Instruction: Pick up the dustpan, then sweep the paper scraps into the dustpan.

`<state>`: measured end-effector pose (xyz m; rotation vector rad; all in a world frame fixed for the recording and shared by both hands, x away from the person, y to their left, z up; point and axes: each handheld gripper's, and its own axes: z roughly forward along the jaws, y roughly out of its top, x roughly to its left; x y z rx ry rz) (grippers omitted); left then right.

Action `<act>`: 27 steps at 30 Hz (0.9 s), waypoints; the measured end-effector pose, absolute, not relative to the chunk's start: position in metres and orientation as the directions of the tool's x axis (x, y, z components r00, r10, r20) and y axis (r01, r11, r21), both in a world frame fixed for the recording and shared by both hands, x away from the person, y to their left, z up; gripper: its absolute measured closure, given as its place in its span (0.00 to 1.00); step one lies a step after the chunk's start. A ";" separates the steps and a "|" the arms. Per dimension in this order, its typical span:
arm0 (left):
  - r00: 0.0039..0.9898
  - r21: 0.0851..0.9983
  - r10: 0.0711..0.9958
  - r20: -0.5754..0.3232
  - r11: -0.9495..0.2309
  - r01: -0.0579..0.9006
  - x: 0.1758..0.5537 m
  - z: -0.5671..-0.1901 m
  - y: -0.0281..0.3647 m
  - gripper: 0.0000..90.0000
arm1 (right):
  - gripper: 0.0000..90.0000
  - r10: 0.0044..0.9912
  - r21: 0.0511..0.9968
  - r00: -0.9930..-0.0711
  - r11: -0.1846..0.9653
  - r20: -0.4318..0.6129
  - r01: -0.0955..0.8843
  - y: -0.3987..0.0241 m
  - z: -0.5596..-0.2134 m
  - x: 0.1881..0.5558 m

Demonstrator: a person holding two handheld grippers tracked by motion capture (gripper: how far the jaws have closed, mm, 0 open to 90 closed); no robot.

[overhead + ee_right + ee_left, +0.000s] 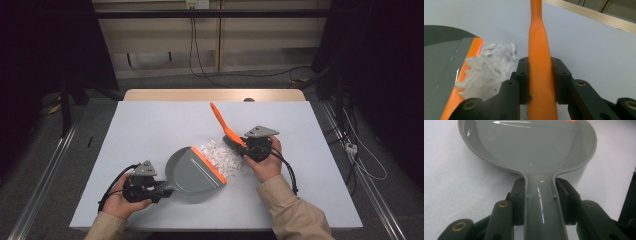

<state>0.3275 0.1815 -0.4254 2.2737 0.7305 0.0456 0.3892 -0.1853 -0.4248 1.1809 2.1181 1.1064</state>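
left tongs (162, 189): clamped, low near front edge | right tongs (244, 145): clamped, mid-table

1. This is a lab or a recording studio room, not a home: the table (150, 130) stands alone in the middle of a bare floor, covered with a plain pale sheet.
2. Black drapes or dark panels (45, 45) close off both sides, as around a filming rig.
3. Metal rails (42, 165) run along the floor on both sides of the table, probably part of a frame, though the dark edges make this hard to tell.
4. Loose cables (250, 75) trail over the grey floor, and a power strip (351, 147) lies at the right.
5. Wall sockets (196, 4) sit on the plain beige back wall, with leads hanging down.
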 end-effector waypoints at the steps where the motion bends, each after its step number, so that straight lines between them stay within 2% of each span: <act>1: 0.838 0.661 0.515 -0.177 -0.569 0.489 0.328 -0.425 0.181 0.69 | 0.79 0.855 0.827 -0.518 0.305 -0.019 0.473 -0.185 -0.425 0.389; 27: 0.838 0.658 0.515 -0.178 -0.571 0.491 0.330 -0.427 0.177 0.69 | 0.79 0.847 0.827 -0.530 0.328 -0.044 0.457 -0.177 -0.425 0.386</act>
